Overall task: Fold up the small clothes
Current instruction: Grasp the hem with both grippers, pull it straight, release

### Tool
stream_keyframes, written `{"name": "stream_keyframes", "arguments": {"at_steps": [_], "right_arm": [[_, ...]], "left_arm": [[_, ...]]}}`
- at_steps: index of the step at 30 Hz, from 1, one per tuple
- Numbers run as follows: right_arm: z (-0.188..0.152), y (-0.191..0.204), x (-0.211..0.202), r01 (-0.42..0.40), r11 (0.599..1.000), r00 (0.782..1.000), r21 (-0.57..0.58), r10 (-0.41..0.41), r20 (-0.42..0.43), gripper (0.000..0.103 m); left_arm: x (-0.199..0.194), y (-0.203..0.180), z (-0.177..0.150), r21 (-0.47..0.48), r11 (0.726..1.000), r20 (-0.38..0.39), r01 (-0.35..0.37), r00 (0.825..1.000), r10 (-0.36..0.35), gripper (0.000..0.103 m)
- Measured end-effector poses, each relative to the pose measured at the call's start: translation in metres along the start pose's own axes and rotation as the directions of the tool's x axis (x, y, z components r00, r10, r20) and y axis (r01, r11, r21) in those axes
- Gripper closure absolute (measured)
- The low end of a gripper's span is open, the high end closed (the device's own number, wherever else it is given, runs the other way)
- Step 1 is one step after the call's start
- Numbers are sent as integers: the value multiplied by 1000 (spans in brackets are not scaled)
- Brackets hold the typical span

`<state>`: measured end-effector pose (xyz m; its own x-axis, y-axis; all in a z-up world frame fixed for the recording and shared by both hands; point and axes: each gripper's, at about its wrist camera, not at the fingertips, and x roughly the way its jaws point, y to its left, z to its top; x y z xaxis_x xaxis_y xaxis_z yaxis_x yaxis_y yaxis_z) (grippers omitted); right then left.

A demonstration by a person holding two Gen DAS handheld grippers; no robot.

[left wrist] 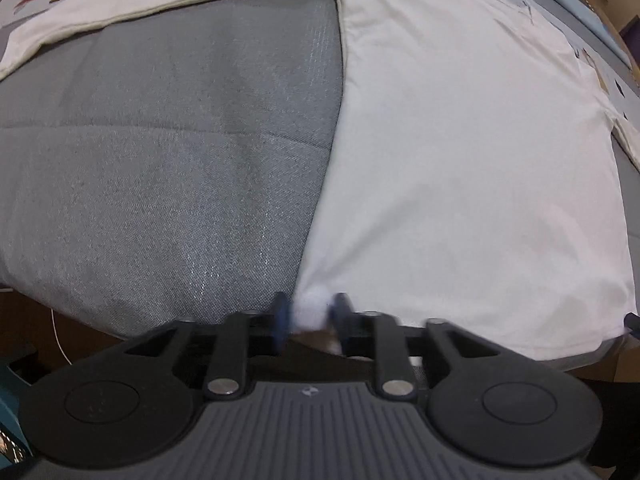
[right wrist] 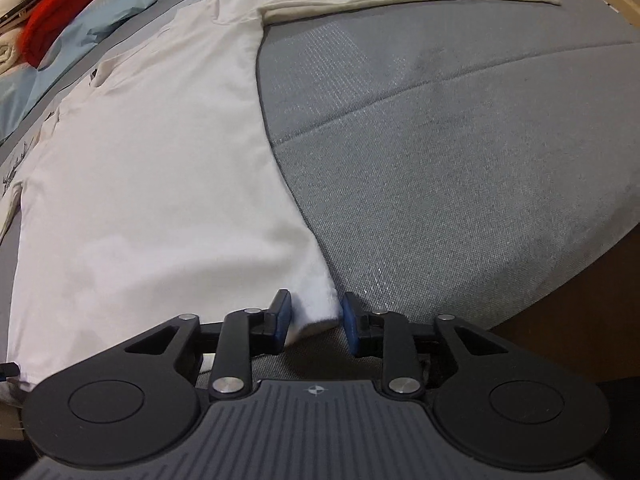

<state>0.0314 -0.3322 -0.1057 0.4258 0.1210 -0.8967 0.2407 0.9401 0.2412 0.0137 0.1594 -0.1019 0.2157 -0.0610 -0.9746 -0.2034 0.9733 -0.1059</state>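
The white long-sleeved cotton shirt [left wrist: 460, 152] lies flat on the grey woven mattress [left wrist: 168, 152]. The left tool [left wrist: 308, 316] pinches 1 hem corner; the right tool [right wrist: 314, 318] straddles the other, slightly agape. Next, likely: close, then lift both corners toward the collar.

Left hand-held gripper [left wrist: 310, 318] pads and the pinched hem corner of the white shirt [left wrist: 460, 160] are motion-blurred, grip contact unclear; far sleeve [left wrist: 120, 4] cut by left-wrist frame edge; red fabric [right wrist: 60, 4] in the right-wrist view cropped at top, unidentifiable.
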Motion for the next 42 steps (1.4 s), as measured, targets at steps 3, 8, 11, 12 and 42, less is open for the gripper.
{"name": "stream_keyframes", "arguments": {"at_steps": [3, 8, 11, 12, 42], "right_arm": [[7, -17, -25, -31, 995, 993, 93, 20, 113, 97], [16, -31, -48, -41, 988, 980, 147, 11, 197, 97], [9, -21, -25, 22, 998, 997, 65, -27, 72, 97], [6, -19, -18, 34, 998, 999, 59, -36, 37, 97], [-12, 13, 2, 121, 988, 993, -97, -120, 11, 81]], "left_arm": [[-11, -10, -5, 60, 998, 50, 11, 999, -14, 97], [-36, -19, -20, 86, 993, 115, 81, 989, -91, 97], [-28, -19, -24, 91, 996, 93, -19, 996, 10, 97], [-25, -18, -24, 85, 995, 78, -45, 996, 38, 97], [6, -34, -13, 60, 998, 45, 29, 998, -32, 74]]}}
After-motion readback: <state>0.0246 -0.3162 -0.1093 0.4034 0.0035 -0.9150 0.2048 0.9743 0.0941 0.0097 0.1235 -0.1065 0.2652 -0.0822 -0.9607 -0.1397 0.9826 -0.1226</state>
